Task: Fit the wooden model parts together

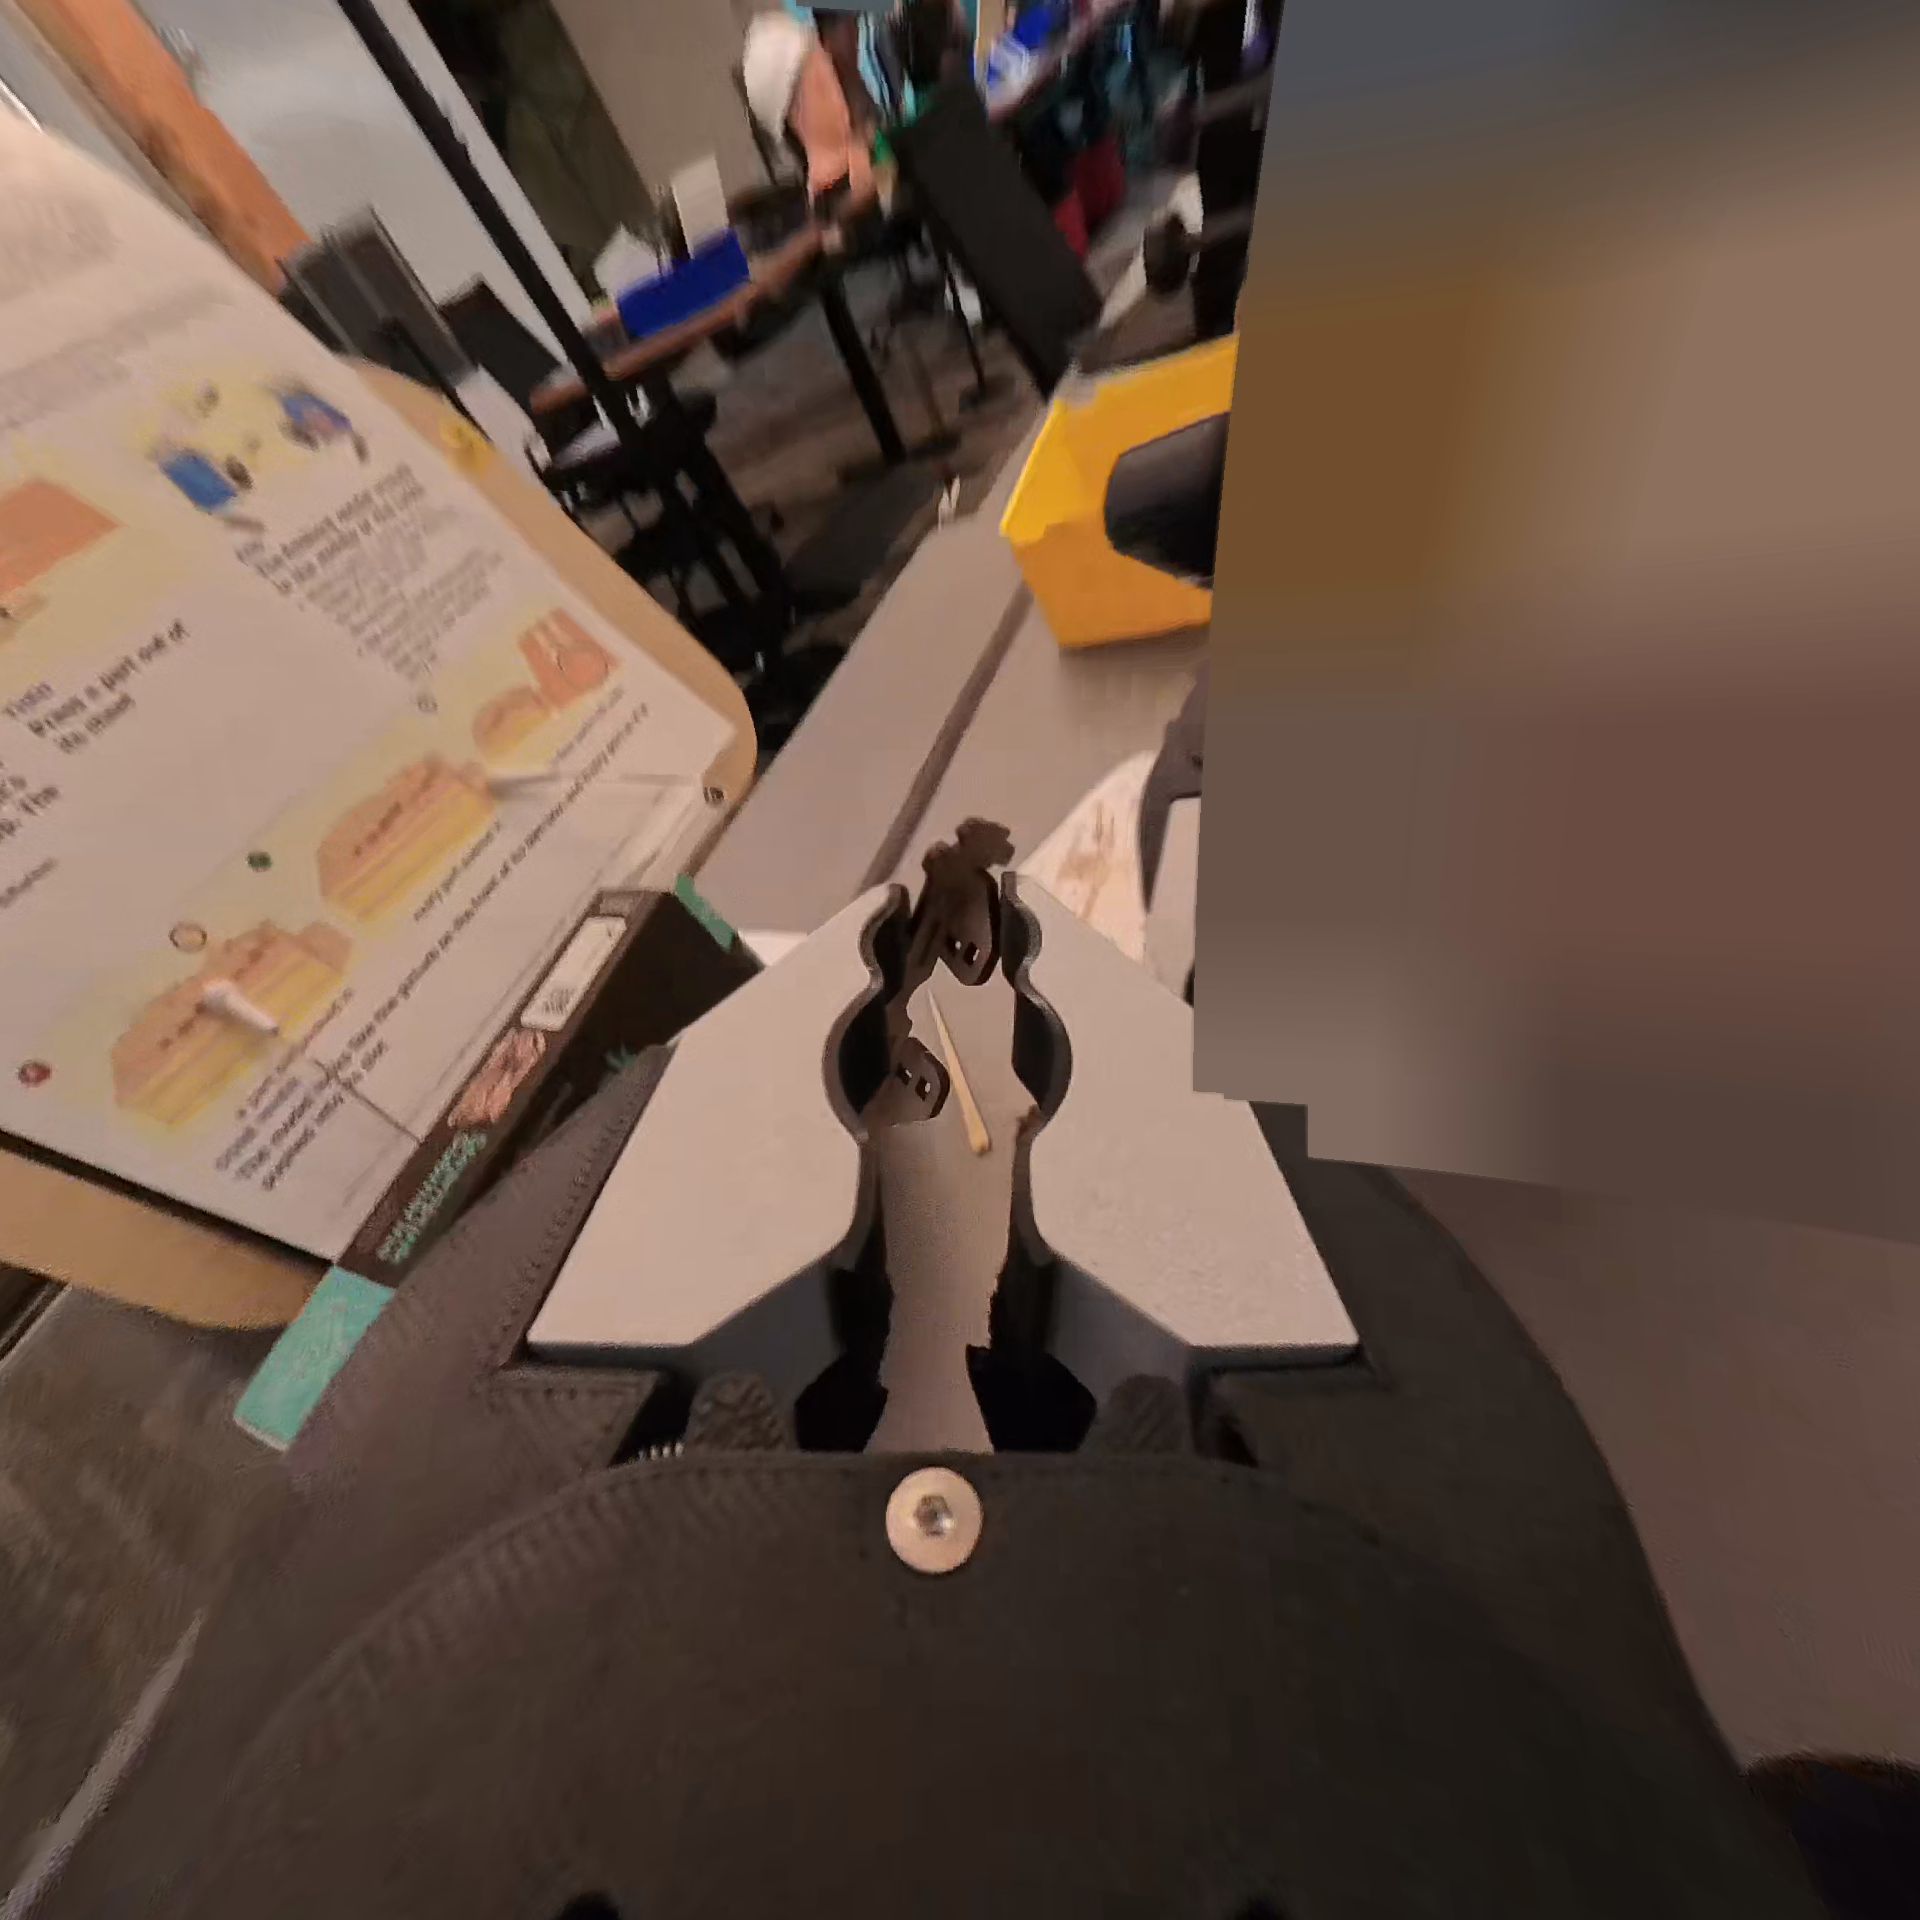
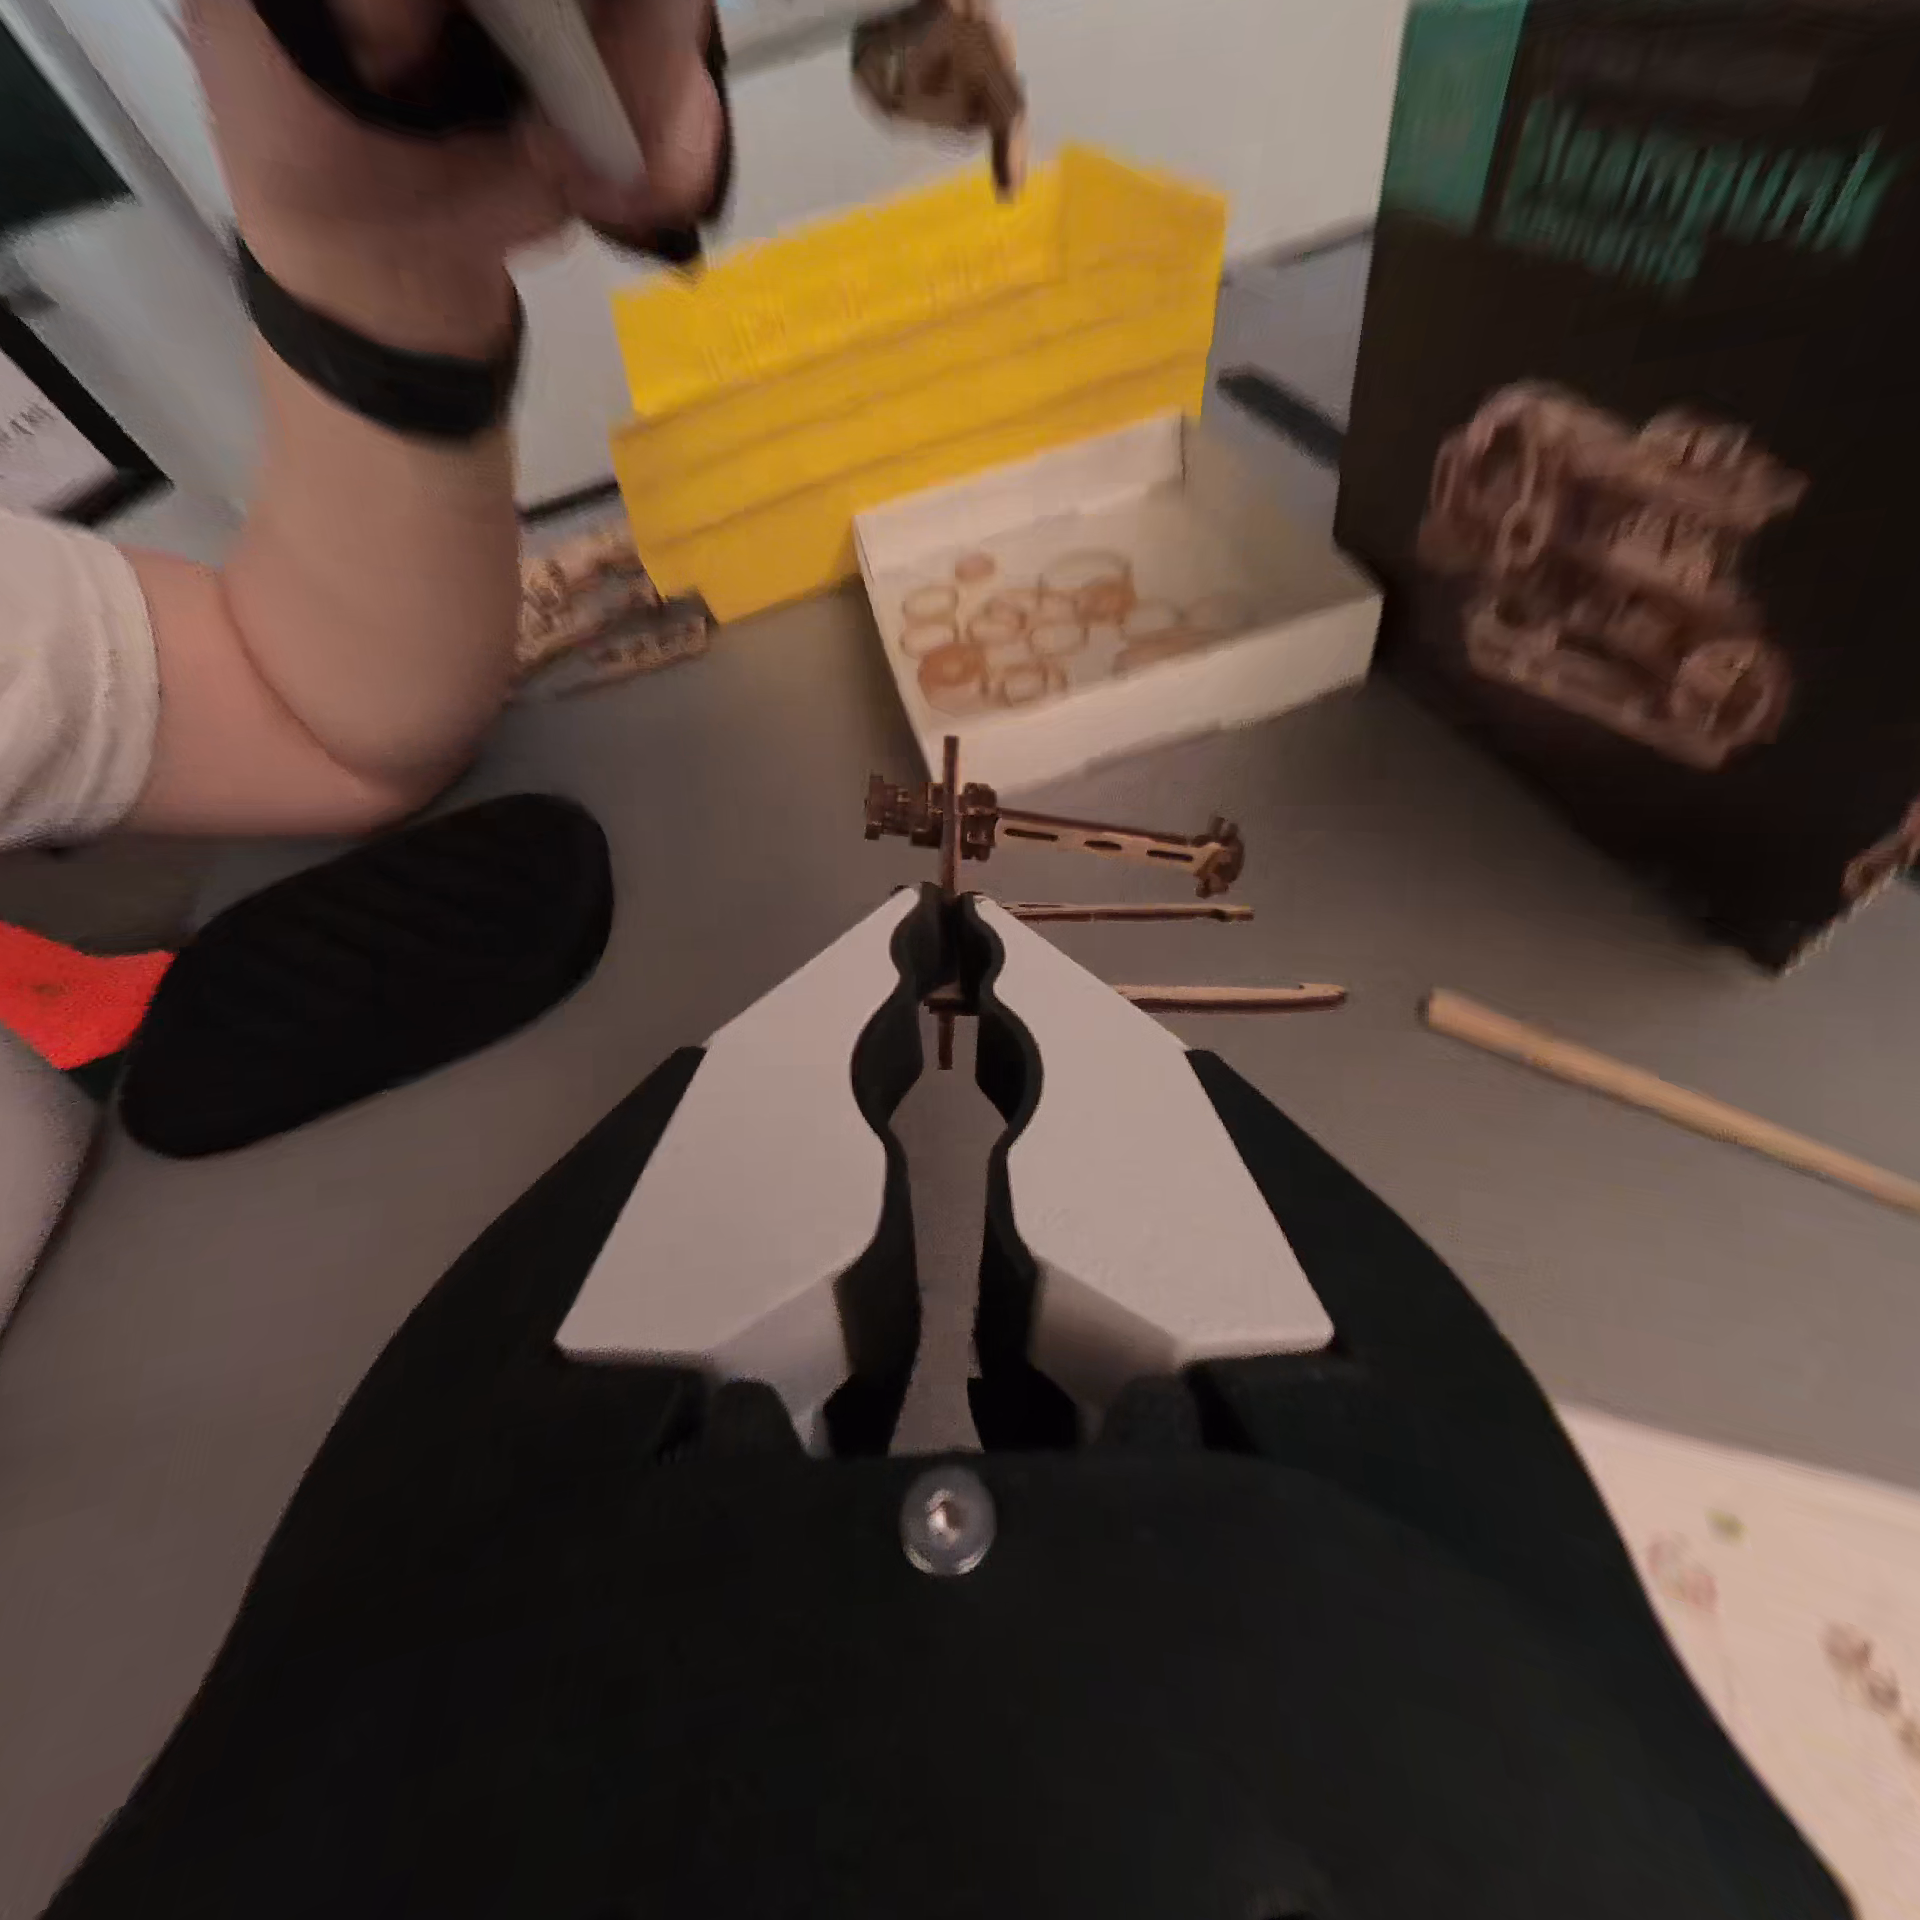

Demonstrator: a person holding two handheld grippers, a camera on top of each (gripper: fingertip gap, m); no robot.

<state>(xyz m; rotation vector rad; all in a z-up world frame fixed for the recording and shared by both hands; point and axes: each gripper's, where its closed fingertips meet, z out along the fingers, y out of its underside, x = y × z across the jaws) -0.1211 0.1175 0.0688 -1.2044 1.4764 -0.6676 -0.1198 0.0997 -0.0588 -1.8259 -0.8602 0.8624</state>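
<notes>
**A:** Where are you working?

**B:** At a grey tabletop [image 2: 727, 727] in a busy workroom, with dark desks far off in the upper middle of the left wrist view. A yellow plastic bin [image 2: 914, 395] stands top centre of the right wrist view. Just below it sits one shallow white cardboard tray [image 2: 1132, 717] of pale wooden rings, and at the right edge one dark printed kit box [image 2: 1621, 468].

**B:** My left gripper [image 1: 951, 914] is nearly closed on a thin dark laser-cut wooden piece [image 1: 956, 914], centre frame. My right gripper [image 2: 945, 914] is pinched shut on a flat wooden plate with a slotted axle through it [image 2: 1039, 826], just above centre.

**A:** How will they handle?

**B:** Light, stiff and brittle, I judge. Thin plywood snaps across its slots, so I hold the flat faces near the joint, never the fine teeth.

**A:** Loose parts?

**B:** Two slim wooden rods [image 2: 1226, 997] lie right of my right gripper's fingers. One thicker pale dowel [image 2: 1662, 1101] lies at the right edge and one toothpick-like sliver [image 1: 958, 1070] between my left gripper's fingers. The rings are too blurred to count. One open instruction booklet [image 1: 312, 727] fills the left.
</notes>
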